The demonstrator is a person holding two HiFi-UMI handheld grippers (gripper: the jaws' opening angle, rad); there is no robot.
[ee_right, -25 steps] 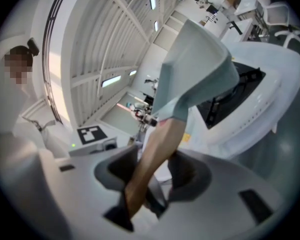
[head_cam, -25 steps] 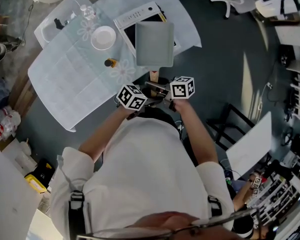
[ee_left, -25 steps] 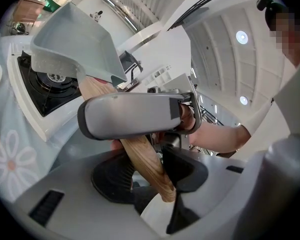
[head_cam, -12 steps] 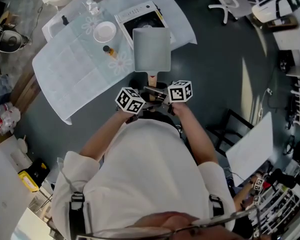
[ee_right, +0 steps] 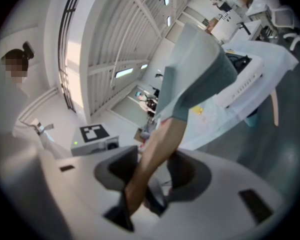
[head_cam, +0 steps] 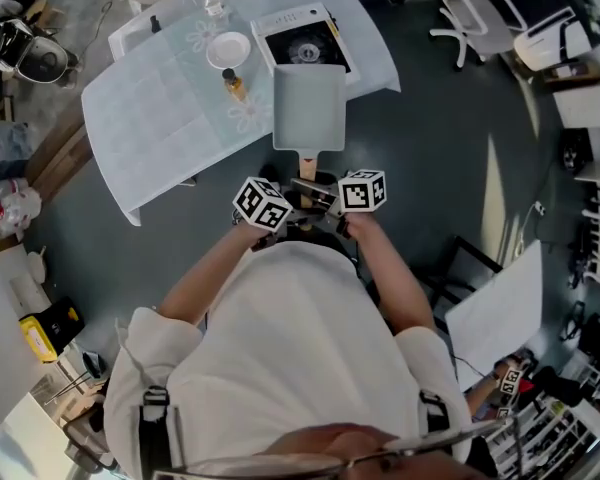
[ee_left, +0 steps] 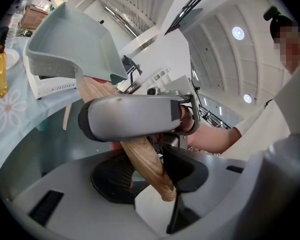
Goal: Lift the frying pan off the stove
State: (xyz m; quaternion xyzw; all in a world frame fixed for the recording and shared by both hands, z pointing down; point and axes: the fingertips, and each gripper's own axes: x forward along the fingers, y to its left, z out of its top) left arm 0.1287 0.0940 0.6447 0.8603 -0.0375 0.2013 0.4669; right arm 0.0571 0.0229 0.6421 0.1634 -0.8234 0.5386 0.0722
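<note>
While the frying pan (head_cam: 309, 106) was held off the stove (head_cam: 280, 23), its handle (ee_left: 142, 156) was clamped by the fingers of the left gripper (ee_left: 147, 175) and the right gripper (ee_right: 152, 176).

The frying pan (head_cam: 309, 108) is pale grey-green, its wooden handle (ee_left: 140, 154) light brown with darker stripes. The stove (head_cam: 302, 40) is white with a black top. Beside the stove, the tablecloth (head_cam: 170, 108) is pale blue with white flowers, and the plate (head_cam: 228, 50) is white.

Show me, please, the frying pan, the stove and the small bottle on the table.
frying pan (head_cam: 309, 108): head view, middle of its grey inside.
stove (head_cam: 304, 48): head view, its black top.
bottle (head_cam: 235, 87): head view, its yellowish body.
</note>
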